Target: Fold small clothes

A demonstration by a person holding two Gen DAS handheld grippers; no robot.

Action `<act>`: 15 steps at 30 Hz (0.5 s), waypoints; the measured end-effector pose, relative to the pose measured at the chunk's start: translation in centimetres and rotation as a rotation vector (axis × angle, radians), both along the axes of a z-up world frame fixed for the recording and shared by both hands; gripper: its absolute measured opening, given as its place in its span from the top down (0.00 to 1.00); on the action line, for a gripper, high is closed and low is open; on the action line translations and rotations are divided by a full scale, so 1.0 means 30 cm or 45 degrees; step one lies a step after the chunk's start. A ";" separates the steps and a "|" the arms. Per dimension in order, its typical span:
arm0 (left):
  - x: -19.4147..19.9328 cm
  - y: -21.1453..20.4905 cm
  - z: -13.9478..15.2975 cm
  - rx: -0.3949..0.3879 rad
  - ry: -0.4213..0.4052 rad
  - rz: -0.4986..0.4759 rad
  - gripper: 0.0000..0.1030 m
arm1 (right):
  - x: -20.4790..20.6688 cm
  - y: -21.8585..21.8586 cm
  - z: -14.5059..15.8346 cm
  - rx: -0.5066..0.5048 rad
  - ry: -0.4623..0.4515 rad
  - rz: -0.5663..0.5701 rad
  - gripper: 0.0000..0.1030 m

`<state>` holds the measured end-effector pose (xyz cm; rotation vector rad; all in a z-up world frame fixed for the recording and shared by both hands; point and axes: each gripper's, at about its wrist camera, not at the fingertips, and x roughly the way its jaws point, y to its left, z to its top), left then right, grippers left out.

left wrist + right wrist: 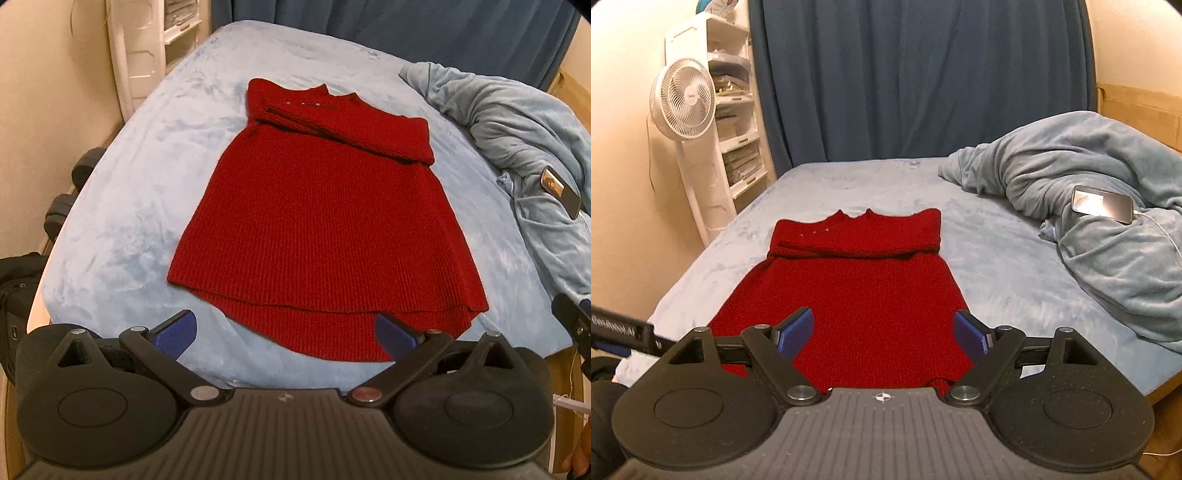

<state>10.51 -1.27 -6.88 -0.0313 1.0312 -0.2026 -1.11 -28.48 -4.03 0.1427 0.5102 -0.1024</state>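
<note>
A dark red knitted sweater (317, 221) lies flat on the light blue bed (140, 192), hem toward me, its sleeves folded across the chest near the collar. It also shows in the right wrist view (849, 291). My left gripper (284, 332) is open and empty, hovering just above the hem, its blue pads wide apart. My right gripper (884, 328) is open and empty, above the lower part of the sweater. The left gripper's edge (620, 328) shows at the far left of the right wrist view.
A crumpled blue-grey blanket (1089, 206) is heaped on the right of the bed with a phone (1102, 203) and its cable on it. A white fan (683, 103) and shelves (735, 110) stand at the left wall. A dark blue curtain (916, 74) hangs behind.
</note>
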 end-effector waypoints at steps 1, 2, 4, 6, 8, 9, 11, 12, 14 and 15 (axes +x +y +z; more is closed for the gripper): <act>0.008 0.001 -0.002 0.001 0.003 0.005 0.00 | 0.006 -0.005 -0.003 -0.002 0.005 -0.002 0.18; 0.016 0.002 -0.005 0.002 0.006 0.010 0.00 | 0.013 -0.010 -0.006 0.000 0.012 -0.005 0.18; 0.040 0.007 -0.015 0.015 0.012 0.018 0.00 | 0.033 -0.025 -0.013 0.018 0.023 -0.015 0.18; 0.068 0.018 -0.024 0.018 0.013 0.029 0.00 | 0.057 -0.042 -0.024 0.034 0.039 -0.028 0.18; 0.114 0.038 -0.039 0.019 -0.004 0.046 0.00 | 0.085 -0.062 -0.040 0.042 0.052 -0.040 0.18; 0.141 0.048 -0.051 0.026 -0.024 0.059 0.00 | 0.104 -0.073 -0.051 0.042 0.059 -0.047 0.17; 0.200 0.065 -0.084 0.068 -0.070 0.087 0.00 | 0.144 -0.106 -0.081 0.051 0.065 -0.073 0.17; 0.234 0.071 -0.106 0.098 -0.094 0.097 0.00 | 0.166 -0.125 -0.105 0.071 0.062 -0.093 0.17; 0.309 0.077 -0.162 0.165 -0.124 0.096 0.00 | 0.231 -0.176 -0.173 0.125 0.096 -0.133 0.17; 0.352 0.080 -0.196 0.195 -0.121 0.088 0.00 | 0.264 -0.201 -0.207 0.147 0.117 -0.150 0.17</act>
